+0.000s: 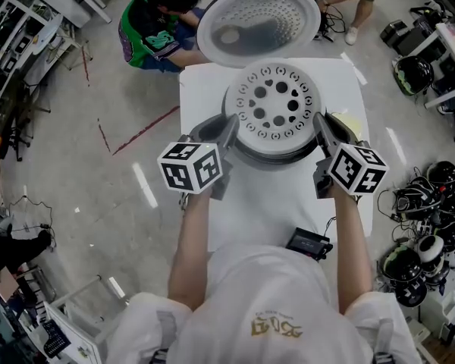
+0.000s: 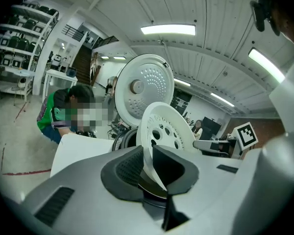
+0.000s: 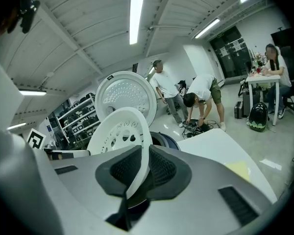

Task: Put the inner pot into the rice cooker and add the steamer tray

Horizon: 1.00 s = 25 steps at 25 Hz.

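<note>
White bench (image 1: 273,203) carries the rice cooker (image 1: 277,160), lid (image 1: 258,25) raised. Left tool (image 1: 229,131) pinches one rim of the steamer tray (image 1: 274,106) and right tool (image 1: 320,127) the opposite rim, likely to seat it level in the cooker's mouth.

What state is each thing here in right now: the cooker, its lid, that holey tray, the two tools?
White round rice cooker lid: swung fully open.
Grey rice cooker body: open, tray over its mouth.
White perforated plastic steamer tray: level, gripped at opposite edges.
Left hand-held gripper: closed on tray rim.
Right hand-held gripper: closed on tray rim.
</note>
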Tool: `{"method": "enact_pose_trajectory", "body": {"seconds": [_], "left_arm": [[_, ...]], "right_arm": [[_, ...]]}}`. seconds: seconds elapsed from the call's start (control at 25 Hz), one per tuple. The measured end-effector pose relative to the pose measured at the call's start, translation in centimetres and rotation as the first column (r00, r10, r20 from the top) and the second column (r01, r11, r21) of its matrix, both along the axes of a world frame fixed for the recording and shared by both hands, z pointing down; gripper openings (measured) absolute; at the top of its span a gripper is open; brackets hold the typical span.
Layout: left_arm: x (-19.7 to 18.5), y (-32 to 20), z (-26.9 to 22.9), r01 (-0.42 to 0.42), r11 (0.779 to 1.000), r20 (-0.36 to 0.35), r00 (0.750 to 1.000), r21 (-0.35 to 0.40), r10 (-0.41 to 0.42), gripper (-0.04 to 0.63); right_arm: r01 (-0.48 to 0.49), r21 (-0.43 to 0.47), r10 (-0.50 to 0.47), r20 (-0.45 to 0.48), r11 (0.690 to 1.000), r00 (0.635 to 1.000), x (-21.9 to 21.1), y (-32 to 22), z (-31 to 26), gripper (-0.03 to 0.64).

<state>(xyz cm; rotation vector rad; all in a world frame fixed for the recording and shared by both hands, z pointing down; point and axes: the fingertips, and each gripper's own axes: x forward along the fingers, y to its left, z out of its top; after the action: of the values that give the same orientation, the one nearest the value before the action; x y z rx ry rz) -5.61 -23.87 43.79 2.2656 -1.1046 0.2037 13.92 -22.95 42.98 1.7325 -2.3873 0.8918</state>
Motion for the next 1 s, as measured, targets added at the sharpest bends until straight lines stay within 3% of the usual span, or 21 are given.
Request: {"method": "enact_pose_trajectory", "body": {"seconds": [0.36, 0.56, 1.0], "left_arm": [[0.3, -0.3, 0.3, -0.027, 0.999, 0.109, 0.994, 0.019, 0.025, 0.094], [0.3, -0.3, 1.2, -0.041, 0.999, 0.212, 0.977, 0.024, 0.035, 0.105], [0.8, -0.9, 2.2, -0.077, 0.996, 0.334, 0.941, 0.037, 0.060, 0.146]], "right_arm": [[-0.005, 0.010, 0.006, -0.111, 1.000, 0.994, 0.0, -0.5, 0.5, 0.080], [-0.002, 0.015, 0.005, -0.196, 1.000, 0.981, -0.3, -0.7, 1.0, 0.095], [0.012, -0.009, -0.014, -0.261, 1.000, 0.965, -0.3, -1.7, 2.4, 0.121]]}}
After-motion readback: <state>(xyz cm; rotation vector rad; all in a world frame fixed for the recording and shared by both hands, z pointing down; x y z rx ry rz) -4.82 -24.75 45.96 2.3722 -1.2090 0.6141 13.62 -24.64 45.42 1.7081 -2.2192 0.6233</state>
